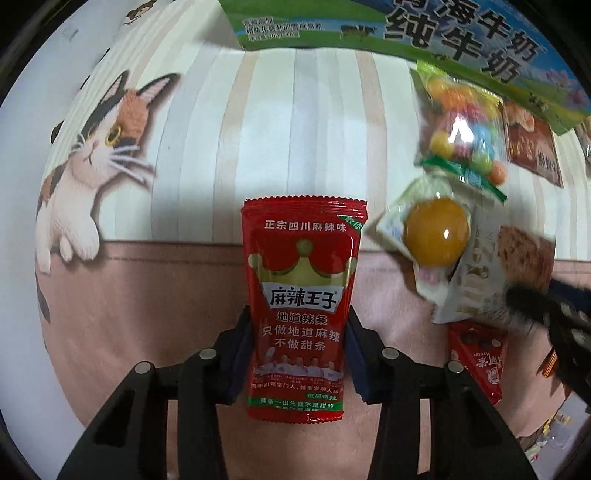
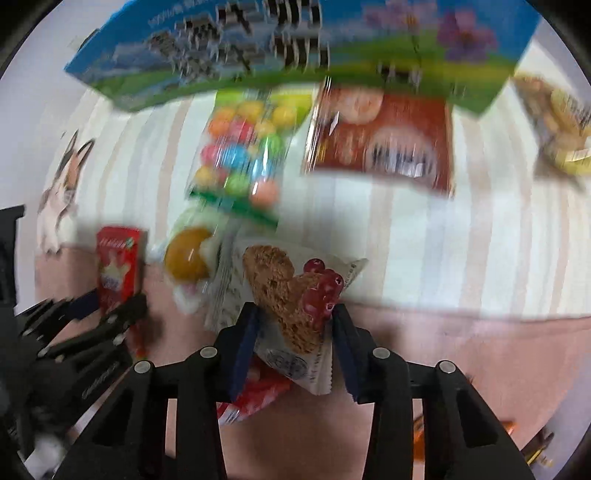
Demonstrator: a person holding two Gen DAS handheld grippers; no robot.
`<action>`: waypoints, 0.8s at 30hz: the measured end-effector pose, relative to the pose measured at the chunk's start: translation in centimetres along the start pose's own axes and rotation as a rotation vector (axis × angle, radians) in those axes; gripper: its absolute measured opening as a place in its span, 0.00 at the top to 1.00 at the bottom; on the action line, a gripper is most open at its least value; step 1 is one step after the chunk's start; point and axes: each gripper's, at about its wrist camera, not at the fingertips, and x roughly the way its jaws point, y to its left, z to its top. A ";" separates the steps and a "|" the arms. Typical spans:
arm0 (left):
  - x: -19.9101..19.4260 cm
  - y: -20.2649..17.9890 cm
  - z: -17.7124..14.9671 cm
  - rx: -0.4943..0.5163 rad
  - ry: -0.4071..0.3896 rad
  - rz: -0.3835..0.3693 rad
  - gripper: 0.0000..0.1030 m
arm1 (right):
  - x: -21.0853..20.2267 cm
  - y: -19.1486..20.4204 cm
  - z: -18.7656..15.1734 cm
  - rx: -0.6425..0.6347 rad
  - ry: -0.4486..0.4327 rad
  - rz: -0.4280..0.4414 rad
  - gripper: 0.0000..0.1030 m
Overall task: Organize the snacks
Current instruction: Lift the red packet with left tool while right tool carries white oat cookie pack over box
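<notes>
My left gripper (image 1: 297, 332) points down over the cloth and is shut on a red spicy-strip packet (image 1: 301, 288), both pads pressing on its sides. The right wrist view shows the same packet (image 2: 118, 266) at the left, held by the left gripper (image 2: 92, 325). My right gripper (image 2: 295, 332) is shut on a white packet (image 2: 291, 302) printed with an oat cookie and cherries. In the left wrist view this white packet (image 1: 491, 273) sits at the right with the blurred right gripper (image 1: 546, 314) on it.
Beside the white packet lie a yellow jelly cup (image 1: 436, 230), a bag of coloured candy balls (image 1: 461, 133) and a brown-red packet (image 1: 532, 147). A blue-green milk box (image 1: 406, 29) stands behind. Another red packet (image 2: 255, 395) lies under the right gripper. The cloth carries a cat picture (image 1: 96, 147).
</notes>
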 end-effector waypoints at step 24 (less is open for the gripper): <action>0.6 7.5 -4.0 -0.084 -0.012 -0.044 0.59 | 0.8 7.0 -0.1 -0.639 0.211 -0.190 0.21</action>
